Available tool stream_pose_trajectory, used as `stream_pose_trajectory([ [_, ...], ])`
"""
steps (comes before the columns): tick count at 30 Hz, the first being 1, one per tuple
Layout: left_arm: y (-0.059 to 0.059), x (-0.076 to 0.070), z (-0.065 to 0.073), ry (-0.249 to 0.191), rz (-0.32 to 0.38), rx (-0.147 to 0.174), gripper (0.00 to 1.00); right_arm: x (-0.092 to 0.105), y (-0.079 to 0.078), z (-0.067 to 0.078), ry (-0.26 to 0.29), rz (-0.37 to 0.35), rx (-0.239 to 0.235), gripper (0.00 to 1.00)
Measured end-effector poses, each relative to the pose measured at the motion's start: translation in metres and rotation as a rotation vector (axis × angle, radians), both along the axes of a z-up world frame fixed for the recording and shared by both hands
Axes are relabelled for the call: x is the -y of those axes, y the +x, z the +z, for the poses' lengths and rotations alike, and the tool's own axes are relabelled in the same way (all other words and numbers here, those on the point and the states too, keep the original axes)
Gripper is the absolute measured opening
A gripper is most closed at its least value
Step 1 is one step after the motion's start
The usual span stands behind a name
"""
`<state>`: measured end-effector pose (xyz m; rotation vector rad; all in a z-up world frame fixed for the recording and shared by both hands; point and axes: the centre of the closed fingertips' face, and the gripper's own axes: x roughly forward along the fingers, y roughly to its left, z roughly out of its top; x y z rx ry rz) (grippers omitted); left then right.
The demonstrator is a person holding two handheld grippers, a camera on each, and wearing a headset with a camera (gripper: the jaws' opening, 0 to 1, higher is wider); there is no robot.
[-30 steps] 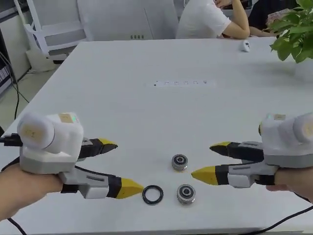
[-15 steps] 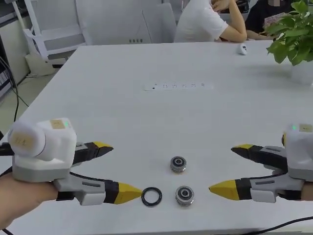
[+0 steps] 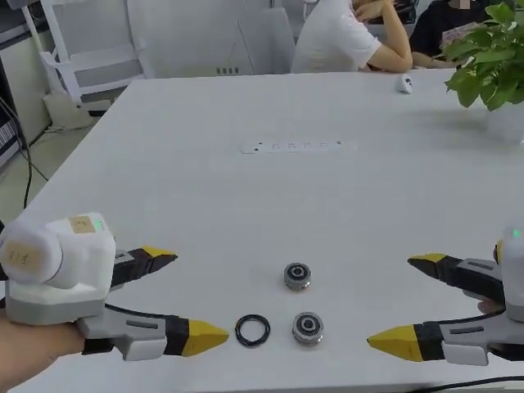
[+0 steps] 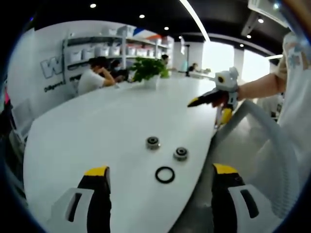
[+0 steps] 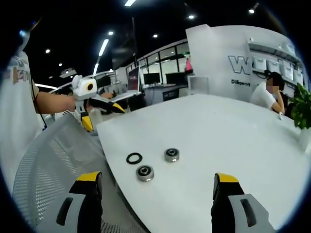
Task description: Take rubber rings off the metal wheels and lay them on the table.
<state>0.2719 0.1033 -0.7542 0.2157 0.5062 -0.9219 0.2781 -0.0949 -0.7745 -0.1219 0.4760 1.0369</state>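
Two small metal wheels lie on the white table (image 3: 246, 205): the far wheel (image 3: 297, 276) (image 4: 152, 142) (image 5: 171, 155) and the near wheel (image 3: 308, 327) (image 4: 181, 153) (image 5: 145, 173). A loose black rubber ring (image 3: 252, 330) (image 4: 164, 174) (image 5: 134, 158) lies flat to the left of the near wheel. My left gripper (image 3: 187, 295) (image 4: 159, 180) is open at the left, its yellow tips short of the ring. At the right my right gripper (image 3: 417, 301) (image 5: 156, 183) is open too, well clear of the wheels. Both hold nothing.
A potted green plant (image 3: 491, 57) stands at the table's far right. A person in white (image 3: 348, 37) sits at the far edge, with a small white object (image 3: 404, 82) beside them. A flush socket strip (image 3: 299, 146) lies mid-table. The near table edge runs just under the grippers.
Both grippers have drawn back, the left to the left and toward me, the right further right, away from the wheels. Wheels and ring lie as before.
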Motion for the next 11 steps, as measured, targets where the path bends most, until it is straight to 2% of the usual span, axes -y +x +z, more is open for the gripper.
stream_pose_trajectory([
  [11, -0.0022, -0.0008, 0.0003, 0.005, 0.011, 0.010, 0.88, 0.0059, -0.0064, -0.0016, -0.008, -0.001, 0.002, 0.98],
])
